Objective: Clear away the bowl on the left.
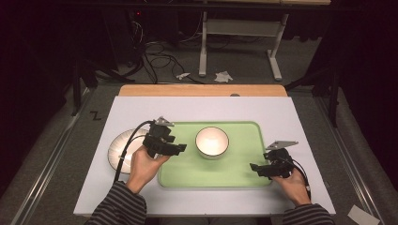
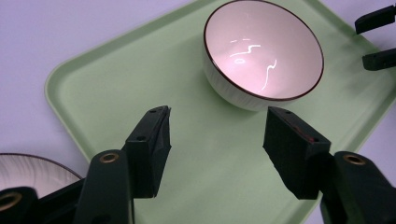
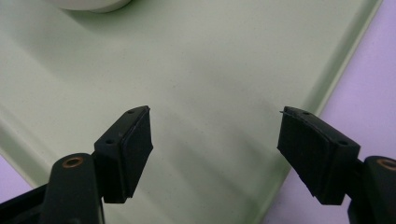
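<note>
High view, clock directions read from the middle of the green tray (image 1: 220, 176). The white bowl (image 1: 212, 142) stands upright on the tray at about 12 o'clock, nearer the tray's far rim than its near one, with bare tray floor all round it. The left gripper (image 1: 180, 148) hangs over the tray's 9 o'clock edge, its jaws apart and empty, aimed toward the bowl; open tray lies between its tips and the bowl's wall. In the left gripper view the bowl (image 2: 263, 53) sits beyond the two pads (image 2: 156, 149), clear of both, and the tray's rounded corner (image 2: 58, 79) shows at 10 o'clock. A white plate (image 1: 117, 149) rests on the pale table sheet (image 1: 202, 108) just outside the tray's 9 o'clock rim, partly under the left hand (image 1: 143, 166).

The right gripper (image 1: 255, 168) sits at 4 o'clock, just inside the tray's right rim, jaws wide apart with nothing between them. The right gripper view shows bare tray floor (image 3: 201, 70) under them, the rim running past the right-side pad.
</note>
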Demonstrator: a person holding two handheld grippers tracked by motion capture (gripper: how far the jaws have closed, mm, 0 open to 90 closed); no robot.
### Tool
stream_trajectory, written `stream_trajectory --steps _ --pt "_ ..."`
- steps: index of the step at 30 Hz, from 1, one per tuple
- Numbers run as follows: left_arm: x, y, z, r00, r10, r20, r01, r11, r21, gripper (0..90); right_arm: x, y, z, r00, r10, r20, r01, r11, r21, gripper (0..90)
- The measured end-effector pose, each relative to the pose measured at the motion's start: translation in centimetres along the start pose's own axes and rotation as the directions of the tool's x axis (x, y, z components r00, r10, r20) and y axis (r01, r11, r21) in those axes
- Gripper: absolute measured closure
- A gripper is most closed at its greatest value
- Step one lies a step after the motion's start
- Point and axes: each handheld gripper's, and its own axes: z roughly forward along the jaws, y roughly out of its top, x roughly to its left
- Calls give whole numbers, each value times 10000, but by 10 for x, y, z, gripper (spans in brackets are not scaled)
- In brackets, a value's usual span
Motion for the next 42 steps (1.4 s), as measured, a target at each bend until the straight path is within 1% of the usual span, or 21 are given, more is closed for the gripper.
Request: stream_trajectory --steps 8,17,19,20,21,28,29,34,35,38,39,40,42 --pt "2 -9 -6 10000 -75 -31 76 9998 168 405 1 0 0 10000 -17 -2 17 10000 15 274" --pt "6 -25 -8 9999 24 -100 -19 9988 494 398 1 0 0 10000 -39 9 39 10000 12 274" --pt "6 -27 -8 9999 24 -108 -18 9986 531 397 1 0 0 10000 -52 8 52 10000 26 274" --pt "7 -28 -8 9998 105 -142 -97 9983 571 396 0 0 0 10000 -35 9 35 10000 16 274" --pt "7 -29 -8 9998 105 -167 -95 9981 609 395 1 0 0 10000 -20 0 20 10000 26 274" --pt "7 -36 -9 9998 132 -141 -121 9974 710 394 1 0 1 10000 -93 -7 93 10000 29 274" --pt "8 -37 -9 9999 85 -127 -76 9971 759 394 1 0 1 10000 -91 -14 91 10000 37 274" --pt "10 -44 -6 9997 171 -177 -153 9952 962 393 2 0 1 9999 -148 -16 148 9999 26 274" --pt "11 -49 -5 9994 250 -254 -218 9929 1171 392 2 0 1 9999 -131 -19 131 9999 39 273" --pt "13 -52 -4 9994 257 -242 -224 9911 1309 392 2 0 1 9999 -143 -32 143 9999 37 273" --pt "13 -55 -2 9993 230 -297 -185 9895 1431 392 2 0 1 9999 -153 -44 153 9999 15 273" --pt "13 -55 -2 9993 230 -297 -185 9895 1431 392 2 0 1 9999 -153 -44 153 9999 15 273" --pt "14 -58 1 9985 387 -395 -322 9875 1543 391 3 0 1 9999 -165 -44 165 9999 24 273"
